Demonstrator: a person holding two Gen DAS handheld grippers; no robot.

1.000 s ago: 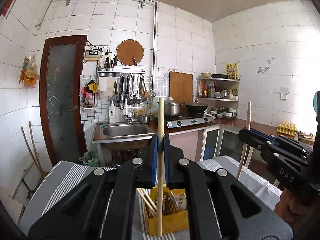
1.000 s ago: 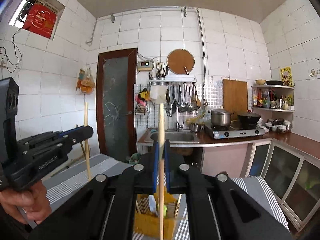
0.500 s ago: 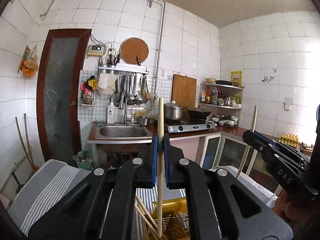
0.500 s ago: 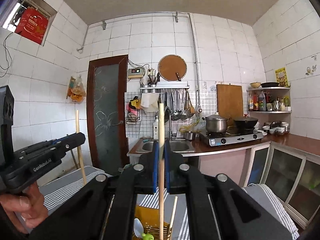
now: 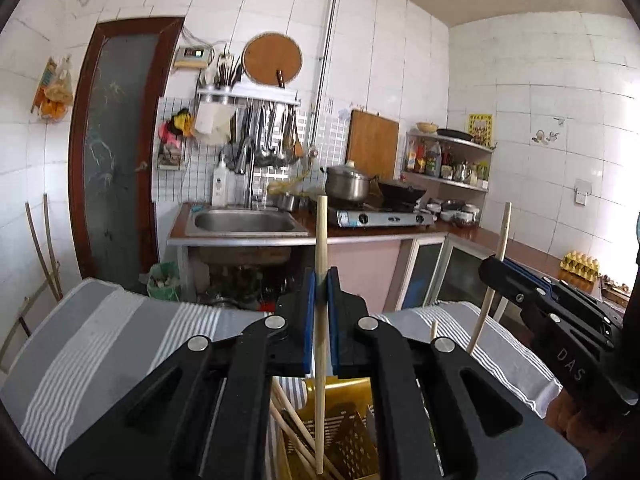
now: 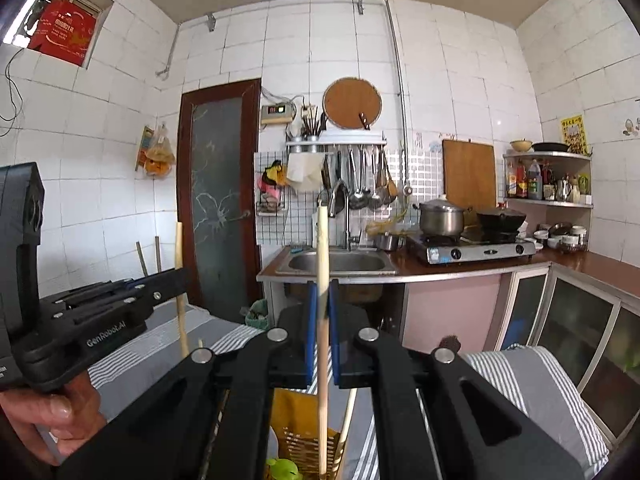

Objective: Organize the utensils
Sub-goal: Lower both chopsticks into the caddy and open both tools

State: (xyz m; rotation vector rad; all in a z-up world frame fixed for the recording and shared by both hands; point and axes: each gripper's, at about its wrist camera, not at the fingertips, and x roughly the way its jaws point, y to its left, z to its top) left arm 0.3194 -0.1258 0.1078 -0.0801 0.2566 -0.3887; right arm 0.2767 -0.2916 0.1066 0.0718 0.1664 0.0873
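Your left gripper (image 5: 319, 280) is clamped on a wooden chopstick (image 5: 320, 320), which stands upright between the blue pads (image 5: 308, 320). Its lower tip hangs inside the yellow perforated utensil basket (image 5: 348, 436) directly below, where further chopsticks (image 5: 296, 436) lean to the left. Whether the tip touches the basket floor cannot be determined from this angle.

Your right gripper (image 6: 323, 292) is likewise closed on a second chopstick (image 6: 322, 340), held near vertical, with its lower end reaching down into the same basket (image 6: 296, 420). A green item (image 6: 282, 469) lies in the near left of the basket; its identity is unclear.

In the left wrist view, the right gripper appears at the right edge with its chopstick (image 5: 494, 280) slanting slightly. In the right wrist view, the left gripper (image 6: 172, 280) appears at the left, held by your left hand (image 6: 52, 412).

The basket sits on a grey and white striped cloth (image 5: 100, 332). At the far side stand the steel sink (image 5: 244, 222), the gas stove (image 5: 384, 218) with a lidded pot (image 5: 348, 182), and the dark-framed door (image 5: 116, 152) at far left.
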